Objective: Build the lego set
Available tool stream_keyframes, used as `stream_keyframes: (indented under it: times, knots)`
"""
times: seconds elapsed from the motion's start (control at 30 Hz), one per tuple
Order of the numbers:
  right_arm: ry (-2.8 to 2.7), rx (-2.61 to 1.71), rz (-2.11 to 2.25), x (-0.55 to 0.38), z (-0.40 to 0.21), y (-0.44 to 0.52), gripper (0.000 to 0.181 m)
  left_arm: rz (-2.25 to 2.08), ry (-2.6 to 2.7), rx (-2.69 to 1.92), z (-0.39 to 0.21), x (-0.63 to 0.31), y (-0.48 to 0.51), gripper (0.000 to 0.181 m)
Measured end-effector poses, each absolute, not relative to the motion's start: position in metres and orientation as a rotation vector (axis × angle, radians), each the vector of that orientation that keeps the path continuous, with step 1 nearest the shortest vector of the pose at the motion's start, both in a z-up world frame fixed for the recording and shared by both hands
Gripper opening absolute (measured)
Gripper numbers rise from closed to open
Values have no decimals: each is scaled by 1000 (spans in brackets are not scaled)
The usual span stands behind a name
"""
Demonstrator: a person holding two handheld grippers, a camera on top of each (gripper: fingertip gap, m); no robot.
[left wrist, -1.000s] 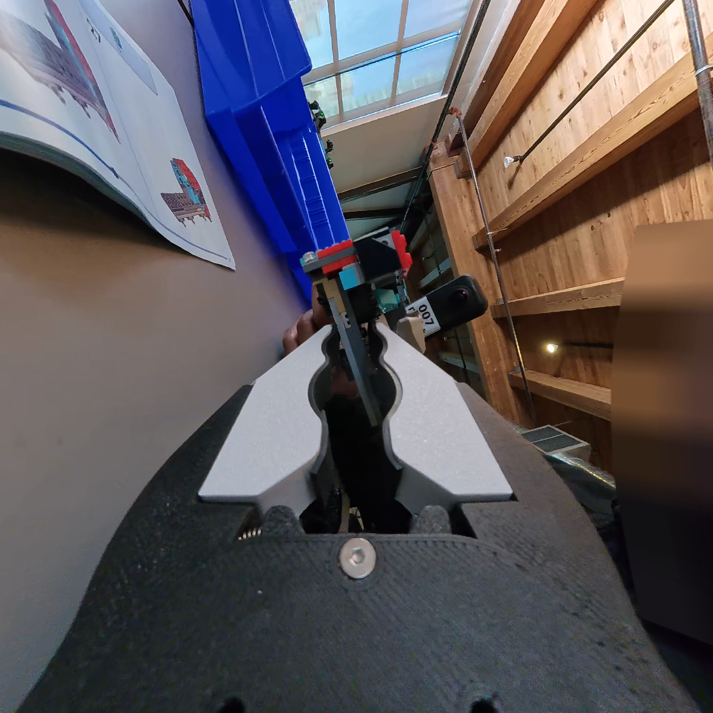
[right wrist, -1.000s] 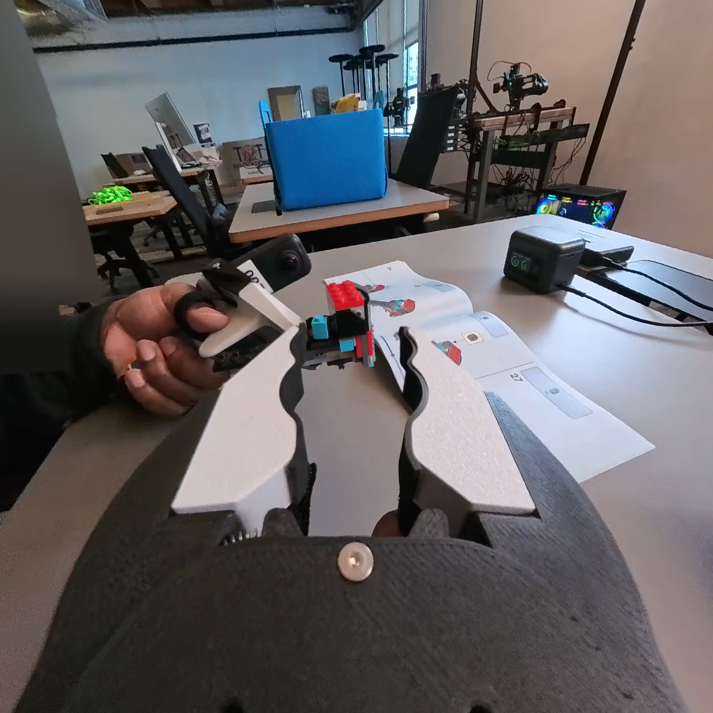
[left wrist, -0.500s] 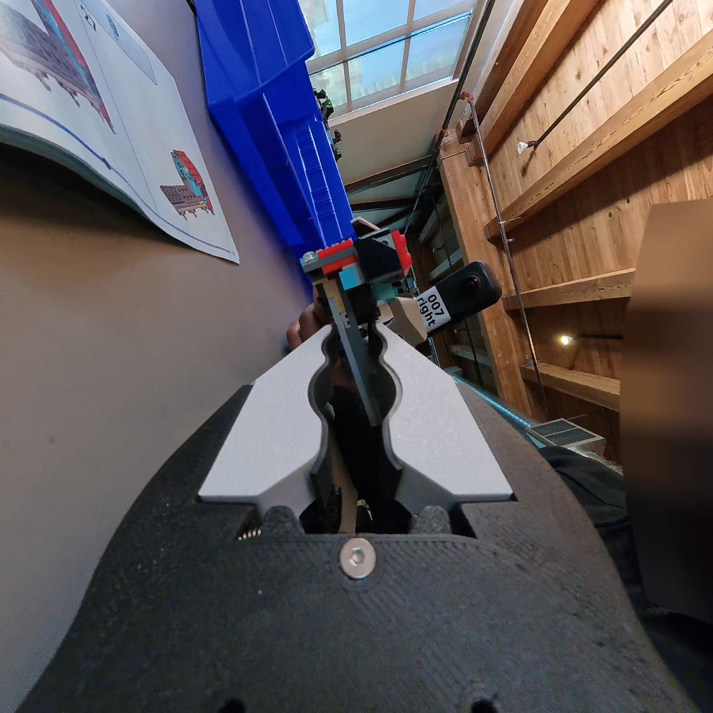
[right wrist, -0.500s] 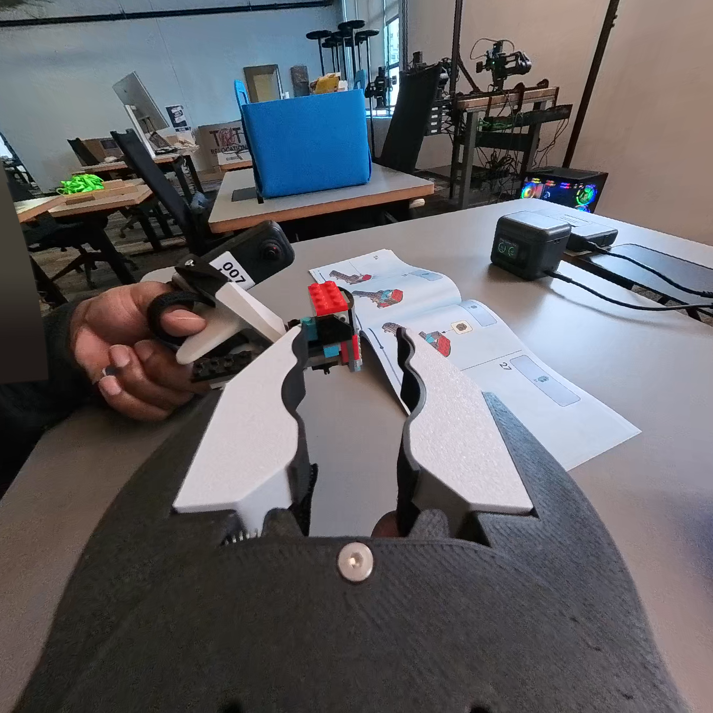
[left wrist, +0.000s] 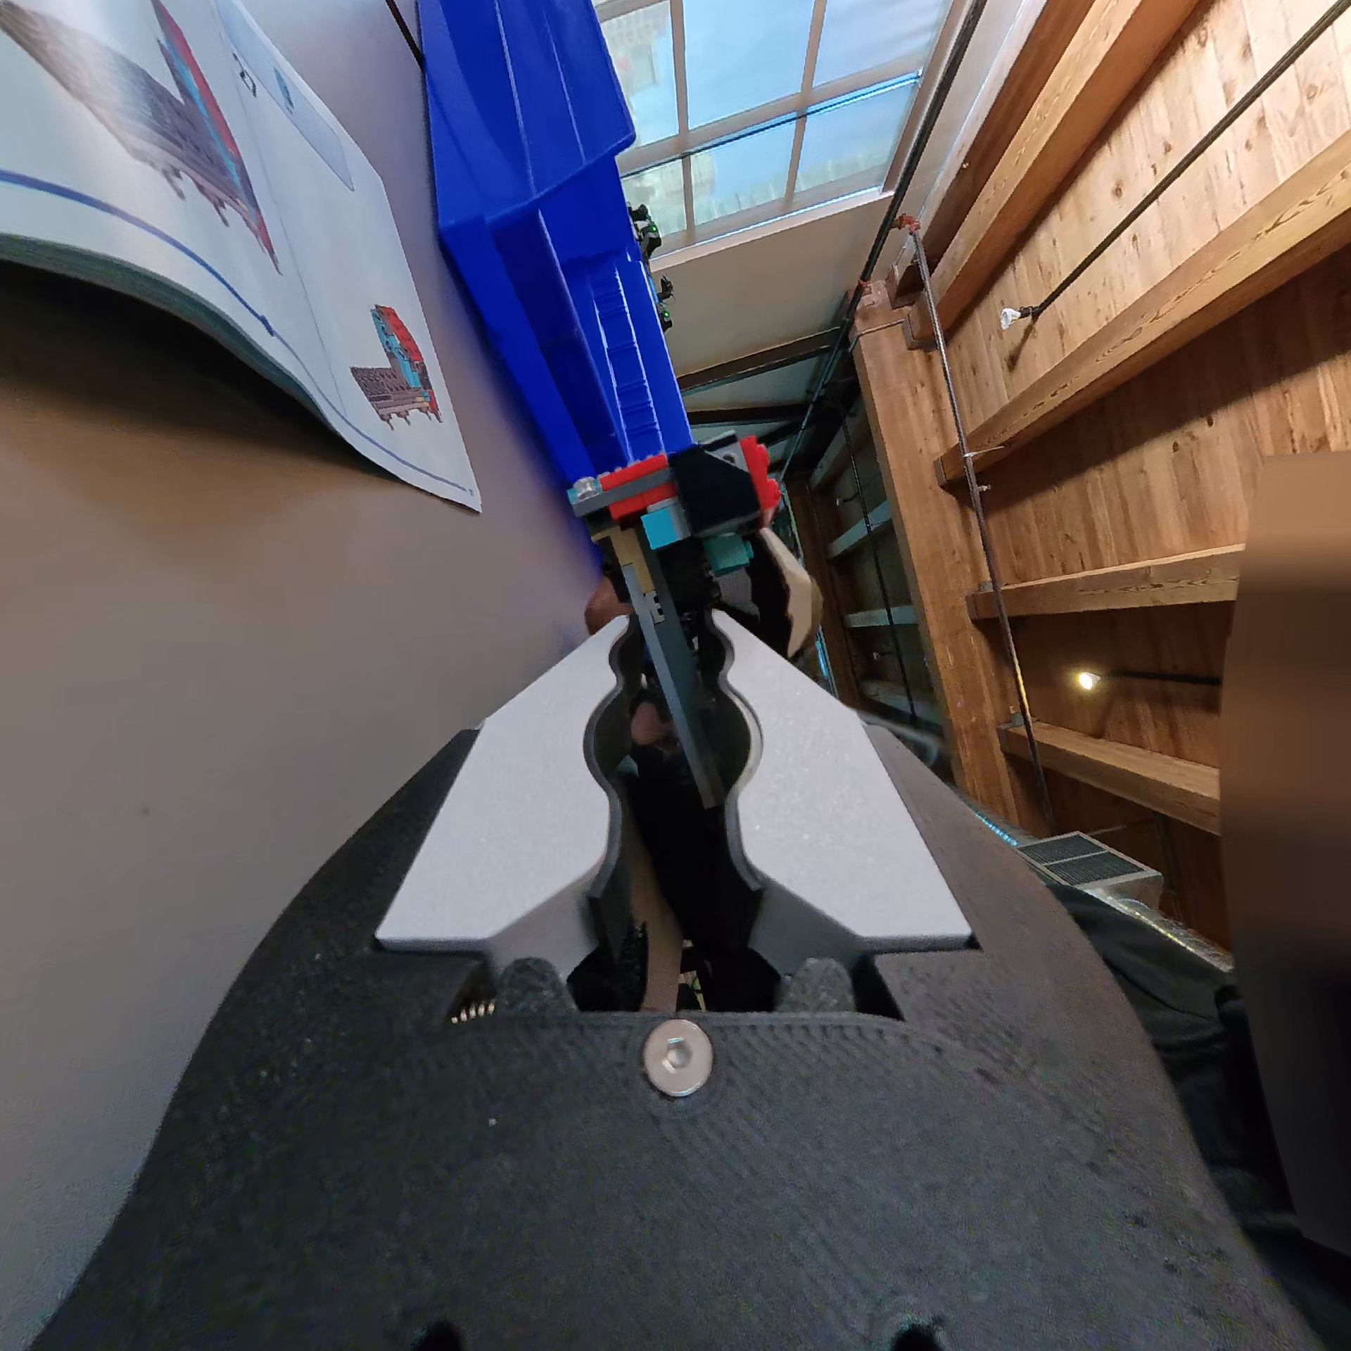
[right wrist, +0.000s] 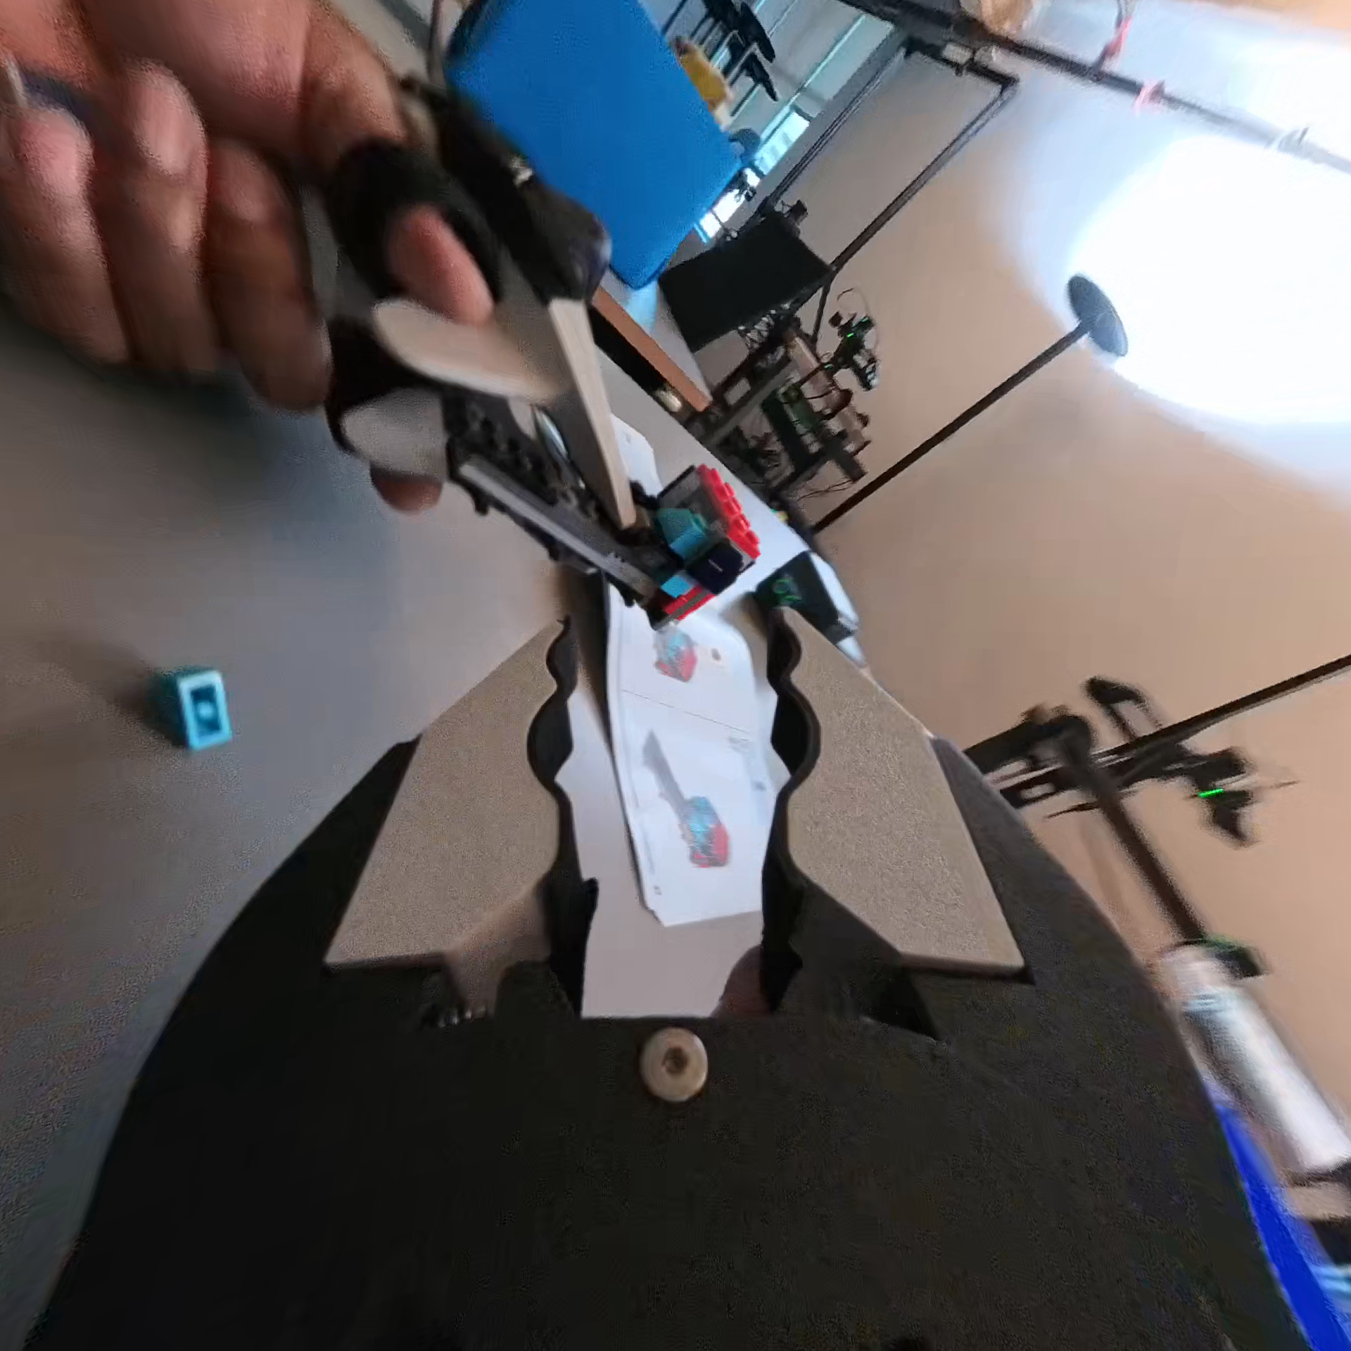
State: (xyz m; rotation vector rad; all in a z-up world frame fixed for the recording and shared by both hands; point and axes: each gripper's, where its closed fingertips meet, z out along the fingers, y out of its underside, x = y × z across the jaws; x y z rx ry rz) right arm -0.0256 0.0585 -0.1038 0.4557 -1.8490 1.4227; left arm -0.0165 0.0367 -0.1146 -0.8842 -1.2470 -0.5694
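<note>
So the right gripper (right wrist: pixel 669 661) has swung away from its level spot half a second ago and now sits tilted, fingers spread with nothing between them. On the table (right wrist: pixel 183 555) to its left lies a loose teal brick (right wrist: pixel 191 708), probably the next pickup. Farther out, the left gripper (left wrist: pixel 669 643) keeps its fingers clamped on the lego build (left wrist: pixel 676 512) by its grey plate, held up above the instruction booklet (right wrist: pixel 691 767).

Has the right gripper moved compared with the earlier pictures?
Yes. The right gripper has rolled sideways: the instruction booklet now runs tilted in its view, and a loose teal brick appears at left.
</note>
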Motion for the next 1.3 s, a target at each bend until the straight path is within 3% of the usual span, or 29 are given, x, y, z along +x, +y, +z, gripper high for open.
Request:
stream_keyframes:
  times: [0.27, 0.77, 1.3]
  knots:
    - [-1644, 689, 1219, -15, -114, 68, 51, -630, -1271, -823, -113, 4, 48, 15]
    - [-2273, -166, 1965, -2, -89, 92, 54, -600, -1276, -768, -92, 16, 73, 15]
    - [-2294, -268, 2058, -4, -89, 91, 54, -560, -1315, -778, -98, 19, 79, 15]
